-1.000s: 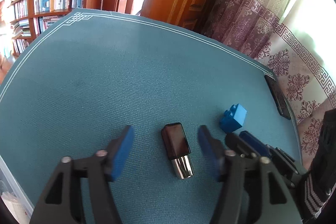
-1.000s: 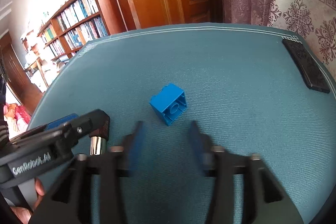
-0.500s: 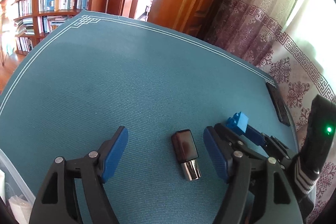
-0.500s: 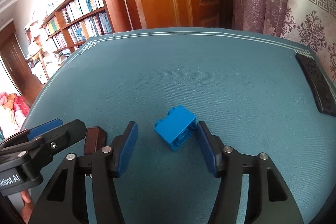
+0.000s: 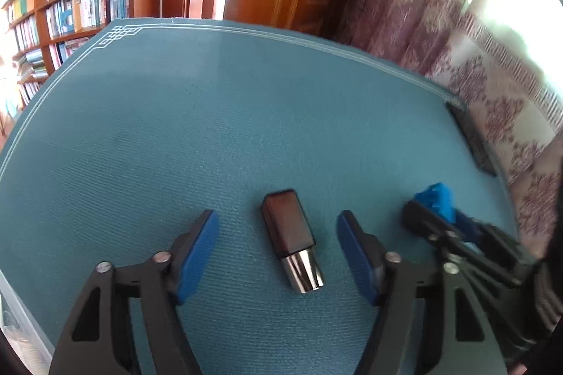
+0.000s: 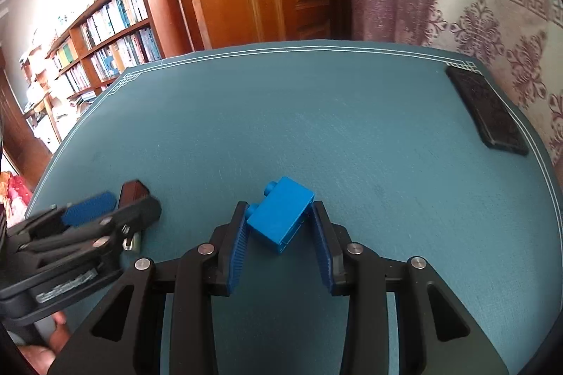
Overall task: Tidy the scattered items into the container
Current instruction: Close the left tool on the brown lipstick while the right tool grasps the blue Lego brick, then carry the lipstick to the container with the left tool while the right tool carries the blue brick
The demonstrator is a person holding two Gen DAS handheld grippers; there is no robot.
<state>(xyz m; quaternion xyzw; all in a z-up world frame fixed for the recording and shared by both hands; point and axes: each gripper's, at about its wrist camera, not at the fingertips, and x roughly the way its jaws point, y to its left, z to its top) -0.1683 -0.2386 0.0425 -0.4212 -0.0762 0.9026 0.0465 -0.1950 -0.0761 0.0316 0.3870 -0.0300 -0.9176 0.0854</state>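
Now, through my left wrist camera, my left gripper (image 5: 276, 245) stands wide apart with the dark bottle with the silver cap (image 5: 291, 238) lying flat on the blue mat (image 5: 176, 128) directly between its blue pads (image 5: 197, 248), touching neither. The bottle's long axis runs almost straight along my fingers, silver cap toward me, so I judge that closing would catch its two long sides. Right of the bottle, my right gripper (image 5: 440, 209) shows with the blue block (image 5: 436, 199) at its tip. Through my right wrist camera, my right gripper (image 6: 279, 234) is narrowed onto the blue block (image 6: 281, 216), which sits tilted between the ribbed pads, studs pointing left. Left of the block, the bottle (image 6: 132, 195) peeks from behind my left gripper (image 6: 119, 209). Only a clear edge (image 5: 14, 322), possibly the container's, shows far left of the bottle.
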